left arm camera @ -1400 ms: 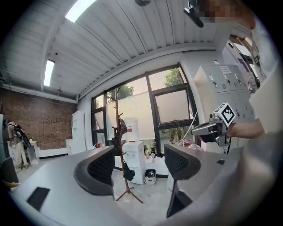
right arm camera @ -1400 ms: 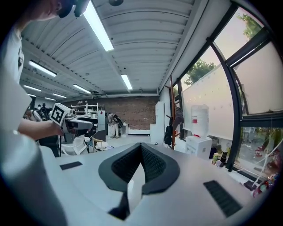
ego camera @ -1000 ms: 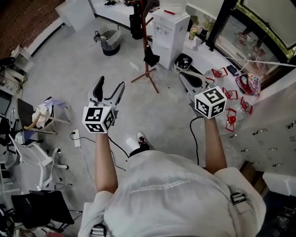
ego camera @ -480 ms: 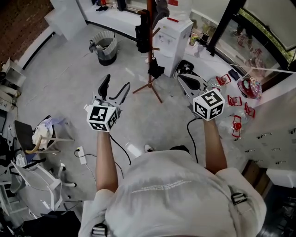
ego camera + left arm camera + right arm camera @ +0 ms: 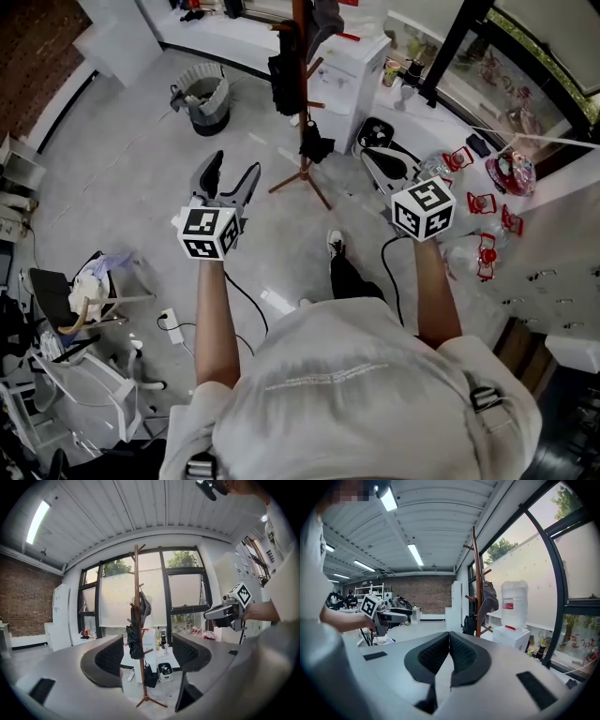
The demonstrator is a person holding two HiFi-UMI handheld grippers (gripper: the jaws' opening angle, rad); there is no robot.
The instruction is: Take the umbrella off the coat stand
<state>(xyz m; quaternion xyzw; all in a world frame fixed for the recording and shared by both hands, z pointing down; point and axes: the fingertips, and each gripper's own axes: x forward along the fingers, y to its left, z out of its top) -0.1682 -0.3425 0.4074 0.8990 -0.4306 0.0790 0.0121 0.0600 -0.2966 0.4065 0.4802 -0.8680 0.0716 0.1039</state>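
Black folded umbrella hangs mid-pole on brown wooden coat stand, well apart from both claws. Left claw spread, closing, nothing between pads. Right claw pressed together, empty; clearest in right gripper view.

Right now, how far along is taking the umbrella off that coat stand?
Nothing done: the umbrella hangs on the coat stand. In hand: nothing; the left gripper, open jaws closing on nothing, and the shut right gripper are both short of it. Remaining: reach, grip, lift off.
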